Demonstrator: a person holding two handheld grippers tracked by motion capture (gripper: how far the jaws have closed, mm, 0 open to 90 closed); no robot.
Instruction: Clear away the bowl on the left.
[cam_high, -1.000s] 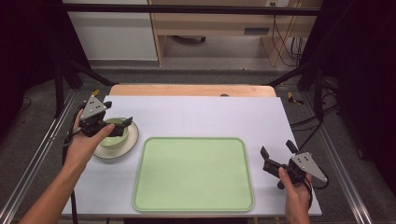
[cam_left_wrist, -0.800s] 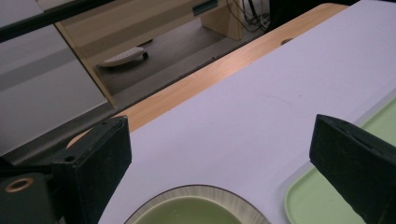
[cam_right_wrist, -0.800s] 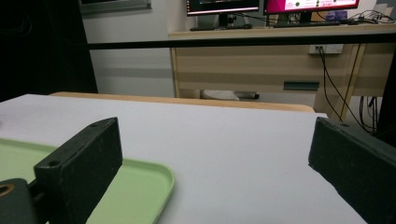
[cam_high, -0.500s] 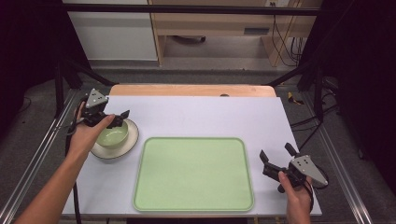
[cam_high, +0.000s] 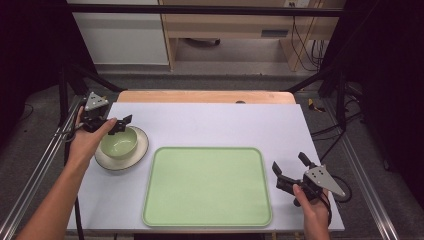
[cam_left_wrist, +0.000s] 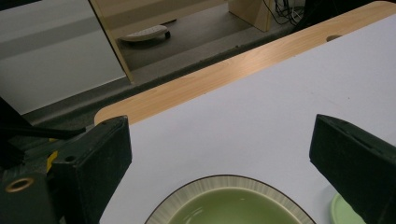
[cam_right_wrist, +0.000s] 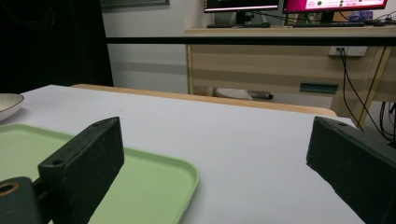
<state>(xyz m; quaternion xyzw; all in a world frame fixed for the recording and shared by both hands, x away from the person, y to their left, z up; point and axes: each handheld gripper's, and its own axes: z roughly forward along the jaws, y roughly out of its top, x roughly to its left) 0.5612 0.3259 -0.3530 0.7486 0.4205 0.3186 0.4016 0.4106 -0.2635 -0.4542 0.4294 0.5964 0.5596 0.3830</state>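
Left gripper (cam_high: 120, 122): jaws wide apart, empty, over far rim of green bowl (cam_high: 119, 142).
Bowl: on plate (cam_high: 102, 161), left of tray (cam_high: 207, 187).
Right gripper (cam_high: 290, 167): wide open, empty, near right.

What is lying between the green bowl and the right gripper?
In the high view, the green tray lies between the green bowl and the right gripper; it holds nothing.

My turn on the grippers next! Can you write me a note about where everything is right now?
Left gripper: open, holding nothing, at the far-left rim of the green bowl.
Right gripper: open, holding nothing, just right of the green tray.
The bowl sits on a plate left of the tray.
Done: nothing is on the tray yet.
Left: probably grasp the bowl and move it to the tray.
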